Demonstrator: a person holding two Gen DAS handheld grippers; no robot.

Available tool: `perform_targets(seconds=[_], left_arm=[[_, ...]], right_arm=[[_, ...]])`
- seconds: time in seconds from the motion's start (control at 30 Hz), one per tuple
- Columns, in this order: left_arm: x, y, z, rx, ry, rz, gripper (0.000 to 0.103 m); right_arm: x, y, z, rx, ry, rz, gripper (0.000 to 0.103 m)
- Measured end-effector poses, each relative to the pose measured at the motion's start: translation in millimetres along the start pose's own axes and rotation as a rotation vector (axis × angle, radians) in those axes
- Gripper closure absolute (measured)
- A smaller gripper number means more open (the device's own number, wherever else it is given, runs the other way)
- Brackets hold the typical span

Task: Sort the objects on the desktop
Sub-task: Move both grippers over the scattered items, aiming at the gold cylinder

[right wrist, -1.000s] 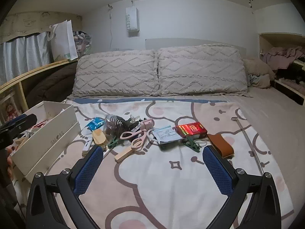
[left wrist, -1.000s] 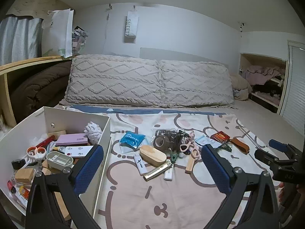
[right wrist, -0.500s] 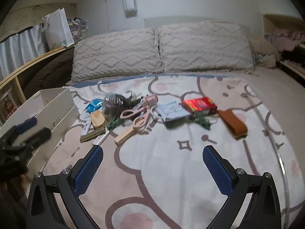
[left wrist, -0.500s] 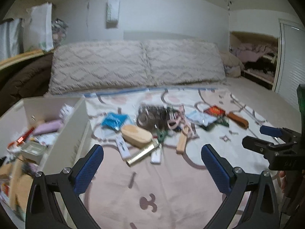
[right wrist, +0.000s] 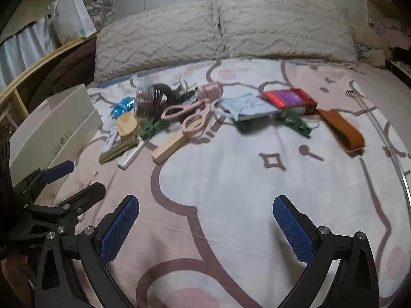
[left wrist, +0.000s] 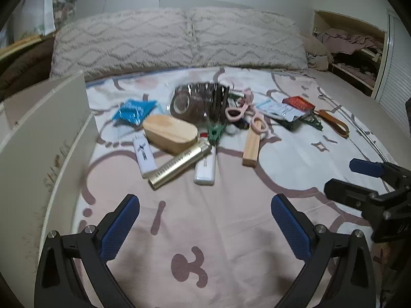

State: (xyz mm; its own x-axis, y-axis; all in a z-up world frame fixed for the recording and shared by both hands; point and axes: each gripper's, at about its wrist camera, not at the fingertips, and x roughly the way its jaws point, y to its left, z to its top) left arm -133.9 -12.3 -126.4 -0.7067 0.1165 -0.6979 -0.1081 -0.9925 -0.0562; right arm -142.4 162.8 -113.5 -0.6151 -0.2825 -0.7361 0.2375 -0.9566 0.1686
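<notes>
The left gripper (left wrist: 205,220), a matte black plastic frame, has two broad curved arms, each ending in a blue fingertip pad (left wrist: 120,227) with a fine diamond-grid texture. Round silver screw heads sit at the joints of each arm. The right gripper (right wrist: 206,222) has the same build: black arms, blue textured pads (right wrist: 292,227), silver screws. Seen from the side, its frame carries faint pale lettering, too blurred to read.
</notes>
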Motion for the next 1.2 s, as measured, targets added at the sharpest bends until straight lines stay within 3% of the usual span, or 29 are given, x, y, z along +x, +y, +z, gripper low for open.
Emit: perform_targets(seconds=[0.33,0.5,0.73,0.97,1.13,1.2], left_arm=[[14,27,-8,-0.135,0.073,-0.025,0.000],[5,34,-10,-0.167,0.094,-0.036,0.000],[-8,30,-8,-0.132,0.080,-0.048,0.000],[-14,34,-5,-0.140,0.072,-0.064,0.000],[-15,34,-4,-0.142,0.069,-0.062,0.000],[-19,33,-4,-0.137,0.064,-0.064,0.000]], right_arm=[[46,10,38,0.011,0.091,0.076,0.000],[78,32,63,0.001,0.184,0.095,0.000],[107,73,88,-0.060,0.249,0.051,0.000],[127,101,95,-0.173,0.264,-0.104,0.000],[128,96,94,-0.188,0.258,-0.113,0.000],[132,93,87,-0.208,0.316,-0.189,0.000]])
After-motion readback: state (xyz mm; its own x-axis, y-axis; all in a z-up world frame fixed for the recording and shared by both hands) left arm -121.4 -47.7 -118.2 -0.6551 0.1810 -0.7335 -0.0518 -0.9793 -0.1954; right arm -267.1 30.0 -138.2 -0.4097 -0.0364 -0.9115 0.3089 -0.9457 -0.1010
